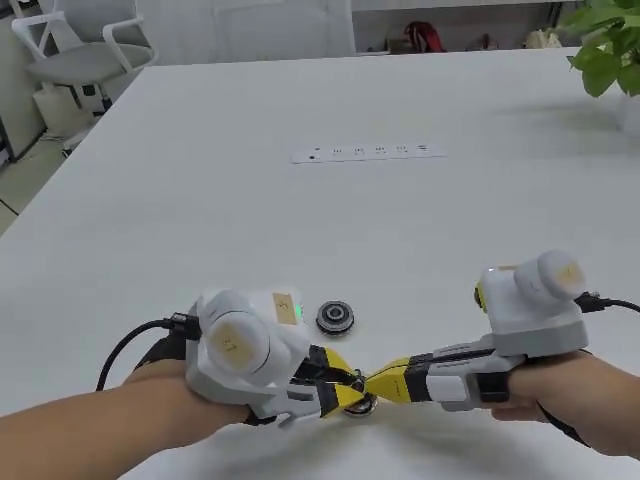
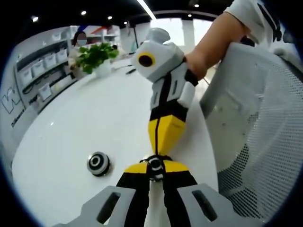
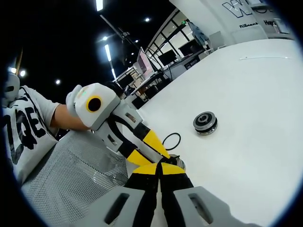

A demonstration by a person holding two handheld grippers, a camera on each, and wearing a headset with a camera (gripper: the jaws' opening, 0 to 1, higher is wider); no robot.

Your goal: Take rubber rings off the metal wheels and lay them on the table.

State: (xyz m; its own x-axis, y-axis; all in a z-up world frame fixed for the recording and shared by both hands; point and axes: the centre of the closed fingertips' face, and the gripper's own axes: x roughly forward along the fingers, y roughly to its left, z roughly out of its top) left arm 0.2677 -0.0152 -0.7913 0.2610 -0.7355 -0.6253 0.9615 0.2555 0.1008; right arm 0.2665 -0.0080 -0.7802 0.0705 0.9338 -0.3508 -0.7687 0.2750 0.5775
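My left gripper point(image 1: 345, 392) is shut on a small metal wheel point(image 2: 155, 167) just above the white table point(image 1: 380, 230), near its front edge. My right gripper point(image 1: 372, 387) meets it tip to tip, its jaws pressed together at that wheel's rim, where the black rubber ring sits. In the left gripper view the right gripper point(image 2: 163, 152) comes down from above onto the wheel. A second metal wheel point(image 1: 335, 317) with its black ring lies flat on the table just beyond the grippers point(image 2: 98, 163) point(image 3: 205, 122). One loose rubber ring point(image 3: 171, 140) lies on the table beside the left gripper.
A white power strip point(image 1: 367, 153) lies across the table's middle. A potted plant point(image 1: 605, 45) stands at the far right corner. An office chair point(image 1: 85, 50) is beyond the far left edge, and a mesh chair back point(image 2: 251, 123) is close behind me.
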